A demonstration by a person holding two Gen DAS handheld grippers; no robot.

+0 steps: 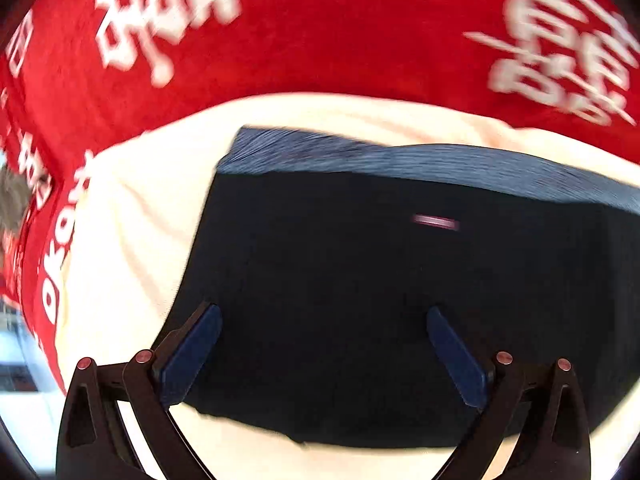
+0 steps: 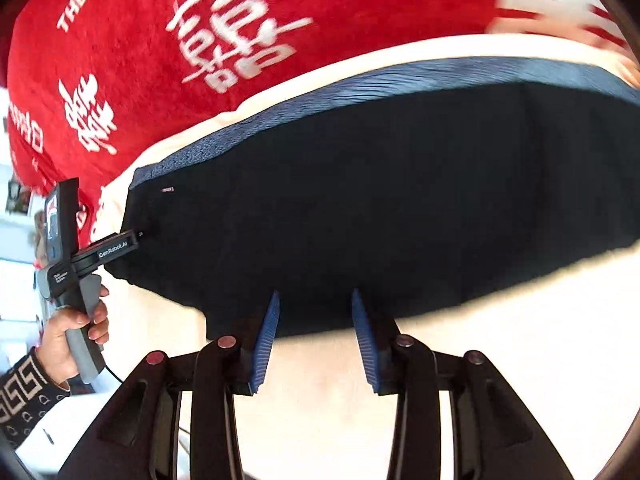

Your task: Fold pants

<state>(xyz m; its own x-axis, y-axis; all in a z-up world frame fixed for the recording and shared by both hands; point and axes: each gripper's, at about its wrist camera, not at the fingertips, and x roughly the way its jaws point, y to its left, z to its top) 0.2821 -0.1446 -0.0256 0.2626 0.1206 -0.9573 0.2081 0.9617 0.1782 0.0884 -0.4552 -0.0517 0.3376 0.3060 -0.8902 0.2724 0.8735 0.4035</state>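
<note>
We see one pair of dark navy pants (image 1: 360, 280), lying as a compact rectangle on a cream sheet (image 1: 132, 216) in the middle of both views, ribbed waistband (image 2: 360, 84) toward the top. The left hand-held gripper (image 1: 324, 344) hangs over it with fingers spread wide, holding nothing. The right hand-held gripper (image 2: 314, 336) sits at the near hem, fingers apart, empty. We judge the next fold calls for pinching both near corners evenly and carrying them level to the waistband. One red blanket (image 2: 160, 40) lies beyond; two grippers.
</note>
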